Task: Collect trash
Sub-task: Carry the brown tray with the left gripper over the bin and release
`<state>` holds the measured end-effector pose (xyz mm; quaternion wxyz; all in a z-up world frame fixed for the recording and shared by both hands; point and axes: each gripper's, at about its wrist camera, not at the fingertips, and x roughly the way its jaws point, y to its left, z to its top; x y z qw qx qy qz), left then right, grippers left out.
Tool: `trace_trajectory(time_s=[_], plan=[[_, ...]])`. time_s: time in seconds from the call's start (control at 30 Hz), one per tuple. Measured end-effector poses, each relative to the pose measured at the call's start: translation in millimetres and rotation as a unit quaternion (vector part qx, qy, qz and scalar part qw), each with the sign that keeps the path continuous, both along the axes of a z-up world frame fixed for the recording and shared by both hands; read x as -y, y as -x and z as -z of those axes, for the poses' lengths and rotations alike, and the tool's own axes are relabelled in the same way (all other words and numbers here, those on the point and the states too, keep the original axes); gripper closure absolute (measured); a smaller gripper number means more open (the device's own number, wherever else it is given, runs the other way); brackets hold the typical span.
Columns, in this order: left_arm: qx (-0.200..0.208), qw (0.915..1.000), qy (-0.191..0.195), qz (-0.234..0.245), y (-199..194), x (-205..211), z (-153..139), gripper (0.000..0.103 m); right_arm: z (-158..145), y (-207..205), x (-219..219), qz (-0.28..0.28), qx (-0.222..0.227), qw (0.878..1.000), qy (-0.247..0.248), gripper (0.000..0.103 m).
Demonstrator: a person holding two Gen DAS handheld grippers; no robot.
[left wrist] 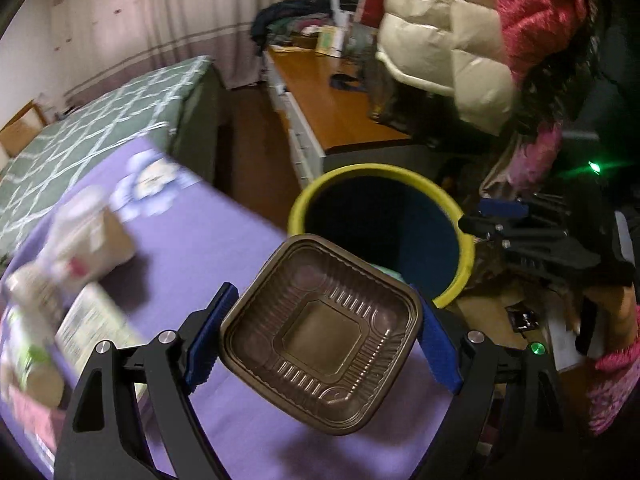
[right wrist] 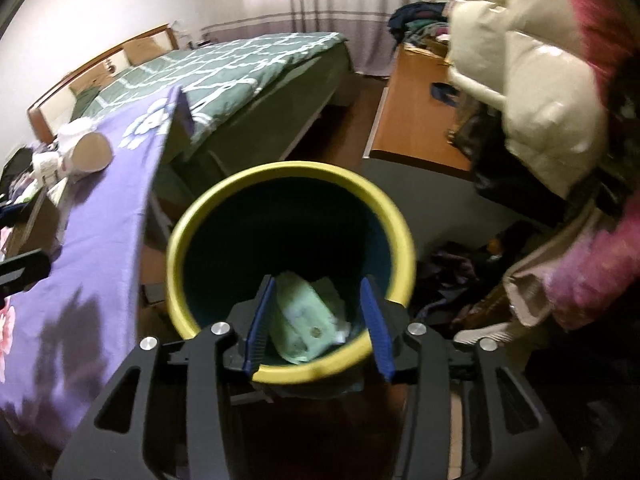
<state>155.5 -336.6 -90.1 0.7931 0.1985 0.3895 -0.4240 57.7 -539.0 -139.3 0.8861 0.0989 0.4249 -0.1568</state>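
Note:
My left gripper (left wrist: 320,332) is shut on a brown plastic food tray (left wrist: 320,336) and holds it above the purple tablecloth's edge, just short of the bin. The bin (left wrist: 456,208) is dark blue with a yellow rim and stands on the floor beside the table. In the right wrist view the bin (right wrist: 200,216) sits right under my right gripper (right wrist: 318,332), which is open and empty over the near rim. A pale green packet (right wrist: 304,320) lies at the bin's bottom. My right gripper also shows in the left wrist view (left wrist: 496,216) by the bin's right rim.
The purple floral tablecloth (left wrist: 208,240) carries blurred paper cups and packaging (left wrist: 68,264) at the left. A green bed (right wrist: 248,72) lies behind, a wooden desk (left wrist: 332,108) at the back right, and hanging jackets (right wrist: 532,80) at the right.

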Motion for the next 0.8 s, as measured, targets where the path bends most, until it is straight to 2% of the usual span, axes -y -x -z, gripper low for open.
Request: trace_trajectory(time_s=[0.23,0.4,0.43,0.5,0.6,0.7,0.8], plan=[[-0.003,0.999,-0.019,0.04,-0.1,79.9,15.2,0.019,5.9,19.5,25.0,0.024,-0.004,1.0,-0.004,0.06],[-0.01,0.9984,-0.031,0.045,-8.0,109.7,28.0,0.017,6.7,22.4,31.3,0.031,-0.002,0.999,-0.005,0.059],[-0.015,0.9983,-0.034,0.044,-11.1,114.3,31.2,0.014,6.4,22.8,29.9,0.032,-0.002,0.999,-0.005,0.059],[-0.021,0.9984,-0.034,0.04,-15.7,118.7,35.3,0.008,5.3,23.4,30.0,0.033,-0.001,0.999,-0.002,0.057],[-0.023,0.9988,-0.033,0.026,-21.8,119.3,37.3,0.006,2.9,23.8,27.5,0.033,-0.001,0.999,0.002,0.054],[-0.024,0.9995,-0.018,0.012,-22.6,101.0,28.9,0.006,1.4,23.3,23.9,0.03,0.0,1.0,0.003,0.054],[0.005,0.9999,0.0,-0.013,-14.3,68.6,8.8,0.006,-0.4,20.2,16.4,0.02,0.001,1.0,0.004,0.054]])
